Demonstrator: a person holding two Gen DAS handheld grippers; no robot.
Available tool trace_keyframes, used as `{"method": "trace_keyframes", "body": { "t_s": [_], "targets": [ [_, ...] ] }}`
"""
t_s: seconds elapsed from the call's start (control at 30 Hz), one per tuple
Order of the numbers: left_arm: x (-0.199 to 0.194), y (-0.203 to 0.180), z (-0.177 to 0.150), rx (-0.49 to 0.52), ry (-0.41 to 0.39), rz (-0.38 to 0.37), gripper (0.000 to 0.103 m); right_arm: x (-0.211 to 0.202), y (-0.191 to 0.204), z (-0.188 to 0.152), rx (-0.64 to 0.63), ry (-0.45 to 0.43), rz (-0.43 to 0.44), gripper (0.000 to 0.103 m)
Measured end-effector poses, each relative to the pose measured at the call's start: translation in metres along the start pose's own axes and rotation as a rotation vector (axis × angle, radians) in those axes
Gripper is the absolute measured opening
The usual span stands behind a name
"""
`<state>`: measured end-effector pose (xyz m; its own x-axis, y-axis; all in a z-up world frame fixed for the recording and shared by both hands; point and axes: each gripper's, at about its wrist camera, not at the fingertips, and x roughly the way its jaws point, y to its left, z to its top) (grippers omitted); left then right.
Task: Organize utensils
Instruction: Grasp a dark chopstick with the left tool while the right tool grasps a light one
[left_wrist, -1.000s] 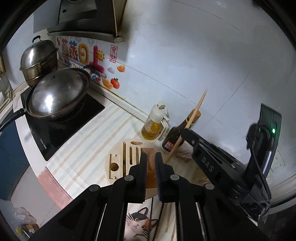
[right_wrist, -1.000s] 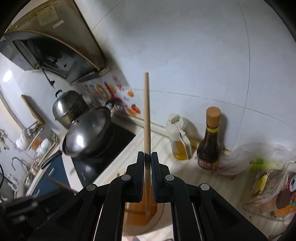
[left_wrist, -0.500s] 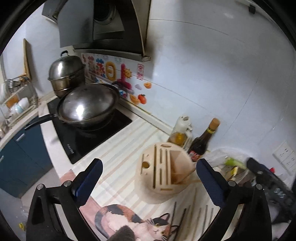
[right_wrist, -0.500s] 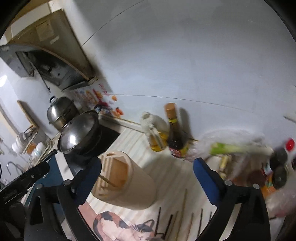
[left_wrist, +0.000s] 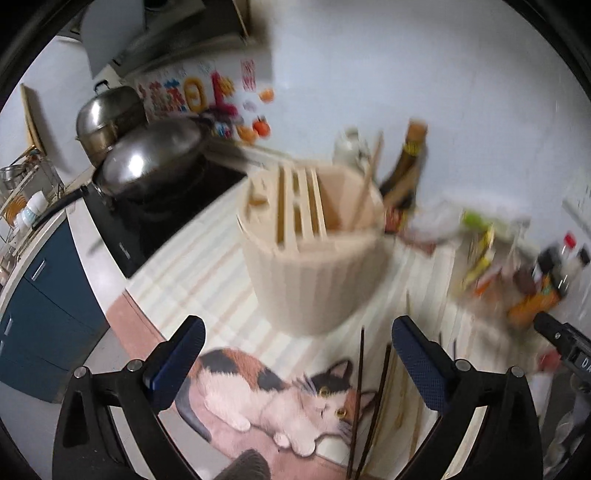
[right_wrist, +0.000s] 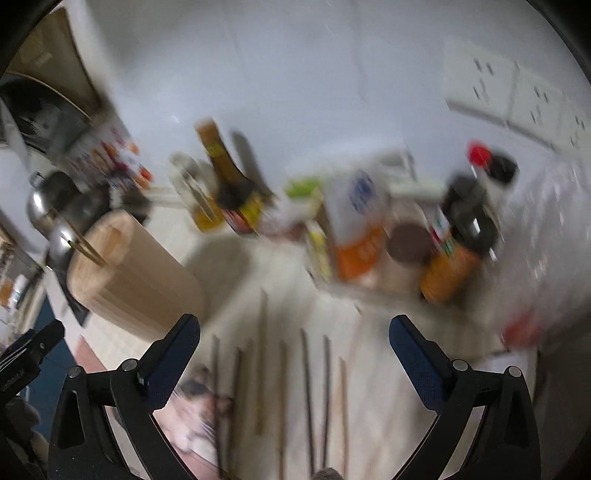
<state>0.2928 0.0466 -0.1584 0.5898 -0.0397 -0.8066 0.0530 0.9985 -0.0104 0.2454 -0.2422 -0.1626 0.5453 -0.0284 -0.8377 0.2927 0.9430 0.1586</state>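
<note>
A round wooden utensil holder (left_wrist: 314, 258) stands on the striped counter, with chopsticks (left_wrist: 365, 184) leaning in its big compartment. It also shows in the right wrist view (right_wrist: 133, 280), at the left. Several chopsticks (right_wrist: 284, 376) lie side by side on the counter in front of my right gripper (right_wrist: 295, 350), and some (left_wrist: 365, 398) lie at the cat mat's right edge. My left gripper (left_wrist: 299, 350) is open and empty, just short of the holder. My right gripper is open and empty above the loose chopsticks. Both views are blurred.
A cat-print mat (left_wrist: 280, 398) lies at the counter's front edge. A lidded wok (left_wrist: 151, 162) and a steel pot (left_wrist: 107, 114) sit on the black cooktop at the left. An oil bottle (right_wrist: 195, 199), a dark sauce bottle (right_wrist: 229, 184) and packets and jars (right_wrist: 406, 236) crowd the back wall.
A second ago my right gripper was shut on a chopstick above the holder and my left was shut. Both opened; the chopstick now stands in the holder. Both grippers have dropped lower, and the right has swung rightward.
</note>
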Motion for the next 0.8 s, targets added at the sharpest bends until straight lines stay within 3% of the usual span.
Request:
{"method": "trace_keyframes", "body": {
  "t_s": [0.13, 0.2, 0.23, 0.4, 0.5, 0.6, 0.77, 0.8],
  "targets": [
    [0.027, -0.020, -0.024, 0.061, 0.070, 0.018, 0.103, 0.029, -0.022, -0.021, 0.028, 0.099, -0.073, 0.102],
    [0.042, -0.028, -0.033, 0.081, 0.107, 0.030, 0.103, 0.046, -0.034, -0.032, 0.042, 0.153, -0.084, 0.088],
    [0.052, -0.032, -0.039, 0.091, 0.134, 0.033, 0.103, 0.055, -0.040, -0.037, 0.055, 0.188, -0.084, 0.086],
    [0.095, -0.044, -0.059, 0.115, 0.242, 0.034, 0.103, 0.092, -0.060, -0.058, 0.105, 0.310, -0.050, 0.050],
    [0.120, -0.051, -0.063, 0.125, 0.303, 0.015, 0.093, 0.109, -0.061, -0.065, 0.095, 0.346, -0.031, 0.037],
    [0.141, -0.061, -0.065, 0.148, 0.349, 0.005, 0.074, 0.122, -0.059, -0.068, 0.087, 0.374, -0.025, 0.031],
    [0.166, -0.072, -0.067, 0.175, 0.399, -0.016, 0.046, 0.136, -0.057, -0.071, 0.076, 0.417, -0.020, 0.031],
    [0.169, -0.074, -0.068, 0.178, 0.405, -0.021, 0.046, 0.138, -0.057, -0.072, 0.075, 0.422, -0.021, 0.031]
  ]
}}
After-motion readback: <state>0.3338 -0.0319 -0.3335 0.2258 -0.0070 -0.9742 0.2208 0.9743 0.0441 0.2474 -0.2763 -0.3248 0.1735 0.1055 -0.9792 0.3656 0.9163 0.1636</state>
